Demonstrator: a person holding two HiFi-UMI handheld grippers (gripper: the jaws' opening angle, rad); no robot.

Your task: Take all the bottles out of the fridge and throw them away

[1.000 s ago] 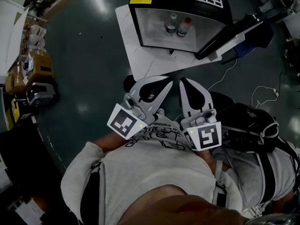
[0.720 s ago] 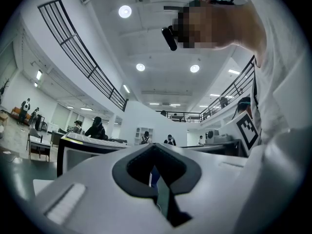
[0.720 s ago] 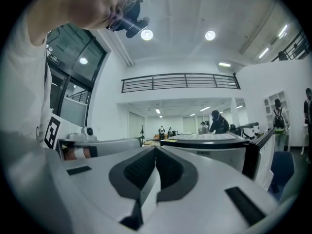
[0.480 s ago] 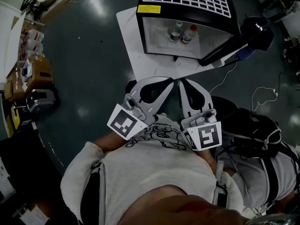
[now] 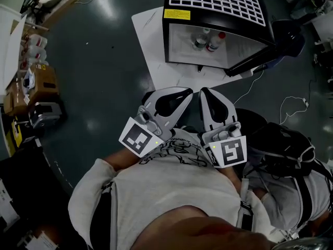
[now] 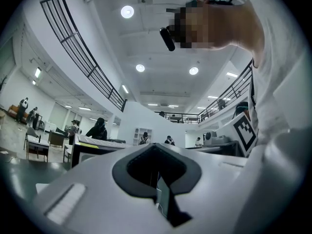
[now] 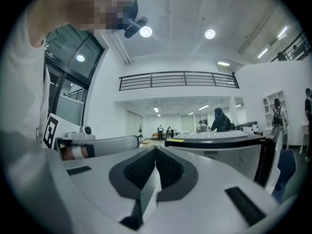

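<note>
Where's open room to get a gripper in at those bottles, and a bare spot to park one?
Inside the fridge, the floor is bare either side of the two bottles, which stand together at the back. The white board in front, toward its left corner, is free. Crowded: the open door and cable at right, bags beside the person.

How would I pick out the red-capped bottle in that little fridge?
Find the black fridge with the white grid top, standing open on a white board on the floor. Two small bottles stand side by side inside. The red-capped bottle is the right-hand one in the head view; its neighbour has a pale cap.
</note>
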